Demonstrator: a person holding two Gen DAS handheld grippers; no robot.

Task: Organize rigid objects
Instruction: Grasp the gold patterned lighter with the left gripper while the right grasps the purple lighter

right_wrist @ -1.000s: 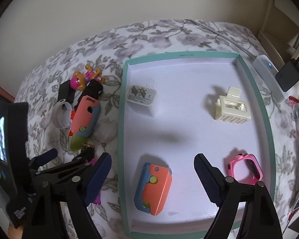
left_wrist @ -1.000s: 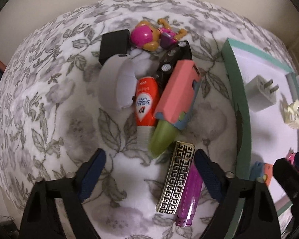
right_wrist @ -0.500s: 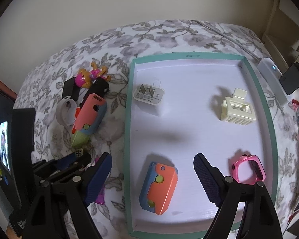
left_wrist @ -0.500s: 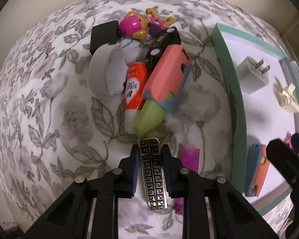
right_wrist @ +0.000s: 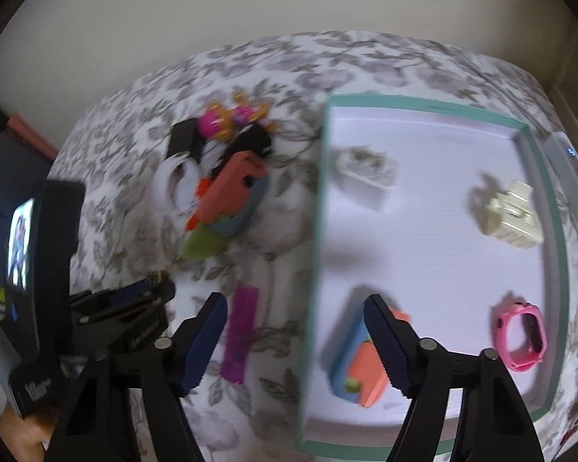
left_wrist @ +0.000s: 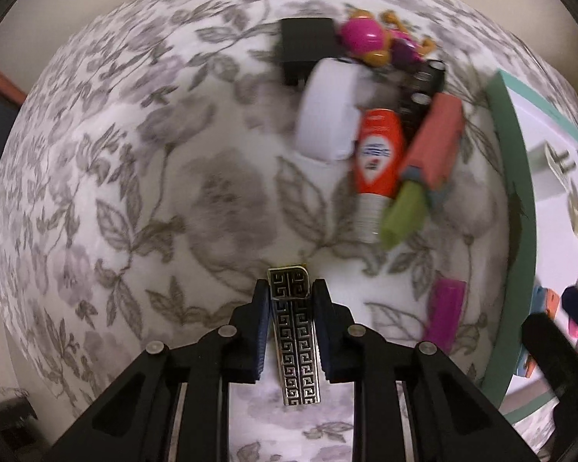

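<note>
While our left gripper point(left_wrist: 291, 300) points down at the floral-covered bench point(left_wrist: 142, 200), its jaws are clamped on the sides of the metal lighter with the key pattern point(left_wrist: 294, 338), whose top end sticks out just past the fingertips. Ahead and to the left of it the cloth lies bare all the way to the bench's rounded edge, so we have wide open room on that side. Ahead and to the right sits the crowded pile: a white ring-shaped case point(left_wrist: 327, 111), an orange tube point(left_wrist: 377, 161), a pink and green toy knife point(left_wrist: 424, 169), a black block point(left_wrist: 304, 48) and a pink-headed figure point(left_wrist: 370, 40), all touching or overlapping. A purple lighter point(right_wrist: 239, 340) lies alone between the pile and the teal-rimmed tray point(right_wrist: 313, 254), near the tray's left wall. Our right gripper point(right_wrist: 294, 340) hangs straddling that wall, its jaws closing with nothing pressed between them; the purple lighter lies just inside the left finger. Inside the tray, a white plug adapter point(right_wrist: 368, 169), a cream hair clip point(right_wrist: 514, 219), a pink watch case point(right_wrist: 520, 335) and an orange and blue toy point(right_wrist: 360, 369) lie well apart, leaving the tray's middle free.
</note>
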